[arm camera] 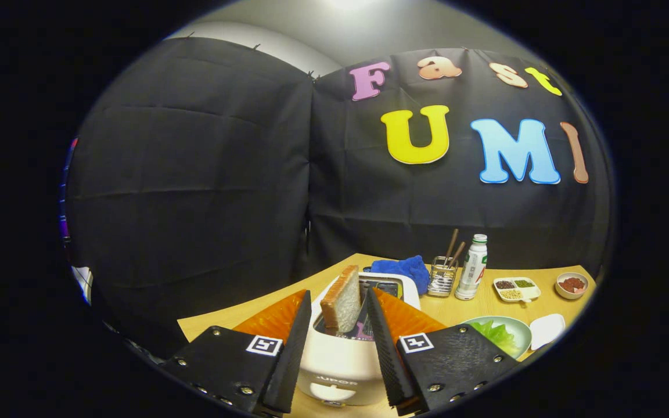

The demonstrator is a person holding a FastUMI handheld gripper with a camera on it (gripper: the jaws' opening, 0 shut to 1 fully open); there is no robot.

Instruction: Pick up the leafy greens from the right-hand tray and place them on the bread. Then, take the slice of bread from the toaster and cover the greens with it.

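In the gripper view I see my gripper (337, 313) held wide open, with its two black fingers spread on both sides of the toaster (343, 360). The left finger (294, 348) and the right finger (387, 348) do not touch anything as far as I can tell.

Between the fingers, at about 12 o'clock from the fingertips, a slice of bread (341, 299) stands out of the toaster slot. It is tilted a little, with its crust edge turned to 11 o'clock. The slice is between the fingers but they do not press it; there is a gap on each side.

An orange tray (276, 316) lies under and behind the toaster, and it shows behind each finger.

At 3 o'clock from the toaster a pale green plate (519, 331) holds the leafy greens (494, 335); the right finger covers part of them. Just beside this plate, more to 3 o'clock, lies a small white dish (546, 330).

Farther on the wooden table (474, 305), at about 1 o'clock, I see a blue cloth (404, 270), a metal holder with chopsticks (443, 276), a white bottle (473, 268), a divided dish with seasonings (516, 288) and a small bowl with something red (571, 285).
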